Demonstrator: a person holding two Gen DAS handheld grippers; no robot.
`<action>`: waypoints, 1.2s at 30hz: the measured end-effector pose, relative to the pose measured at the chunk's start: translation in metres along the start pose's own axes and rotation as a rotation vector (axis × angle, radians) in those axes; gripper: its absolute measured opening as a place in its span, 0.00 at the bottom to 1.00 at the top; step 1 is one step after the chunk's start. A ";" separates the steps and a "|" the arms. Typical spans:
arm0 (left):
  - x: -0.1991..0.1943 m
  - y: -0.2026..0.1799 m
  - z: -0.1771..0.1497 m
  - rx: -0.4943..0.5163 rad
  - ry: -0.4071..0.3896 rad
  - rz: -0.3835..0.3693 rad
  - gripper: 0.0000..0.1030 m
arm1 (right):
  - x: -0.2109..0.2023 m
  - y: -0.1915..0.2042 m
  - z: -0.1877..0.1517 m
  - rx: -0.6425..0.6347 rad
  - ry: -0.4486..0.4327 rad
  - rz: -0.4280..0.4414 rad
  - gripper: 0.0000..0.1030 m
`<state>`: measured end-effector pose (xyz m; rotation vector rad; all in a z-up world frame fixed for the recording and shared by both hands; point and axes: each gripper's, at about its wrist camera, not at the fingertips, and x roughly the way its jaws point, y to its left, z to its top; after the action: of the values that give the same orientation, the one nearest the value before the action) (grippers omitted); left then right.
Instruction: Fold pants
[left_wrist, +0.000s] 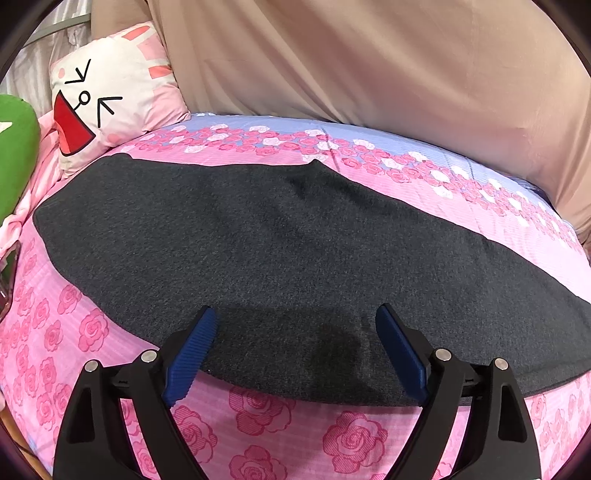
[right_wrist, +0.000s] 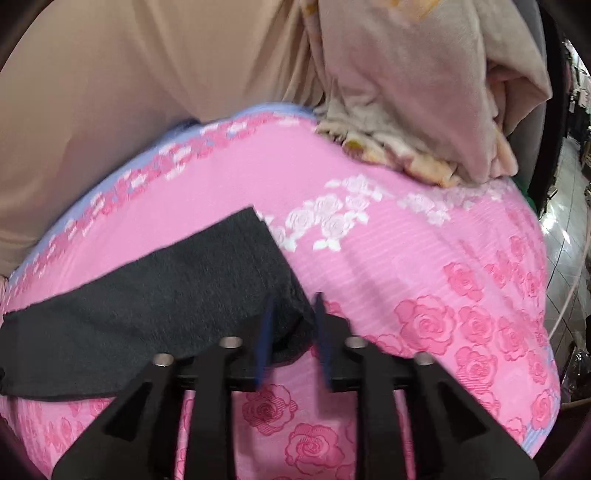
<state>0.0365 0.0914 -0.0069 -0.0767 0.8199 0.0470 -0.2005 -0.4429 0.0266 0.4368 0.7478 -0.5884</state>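
Covering most of both views is a pink rose-print bedsheet (left_wrist: 258, 413) with a lilac band along its far edge, curved by the fisheye lens. Behind it hangs a beige curtain (left_wrist: 369, 55) whose upper part runs out of frame. The dark grey pants (left_wrist: 258, 240) lie flat across the sheet in one long strip; their right end is cut off in the left wrist view, and the right wrist view, which is blurred, shows only one squared end (right_wrist: 207, 273). A heap of pale fleece blankets (right_wrist: 424, 92) sits at the far corner of the bed, with a strip of tiled floor (right_wrist: 565, 240) beyond, too smeared to read. A cartoon-face pillow (left_wrist: 110, 92) leans at the far left beside a green object (left_wrist: 14, 158) that is mostly out of frame. The left gripper (left_wrist: 295, 314) stands wide open over the near edge of the pants, gripping nothing. The right gripper (right_wrist: 293, 299) is partly open, a bunched corner of pants between its blue pads (right_wrist: 266, 332), which look clear of the cloth.
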 end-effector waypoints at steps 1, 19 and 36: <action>0.000 0.000 0.000 0.001 -0.002 0.002 0.83 | 0.001 -0.001 -0.001 0.011 0.008 0.014 0.62; -0.011 0.002 -0.002 0.009 -0.040 -0.056 0.84 | -0.055 0.177 0.011 -0.111 -0.017 0.563 0.10; -0.022 0.018 -0.005 -0.044 -0.072 -0.169 0.84 | -0.019 0.424 -0.113 -0.494 0.198 0.637 0.10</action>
<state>0.0166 0.1087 0.0054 -0.1849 0.7380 -0.0915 0.0017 -0.0531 0.0344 0.2495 0.8556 0.2420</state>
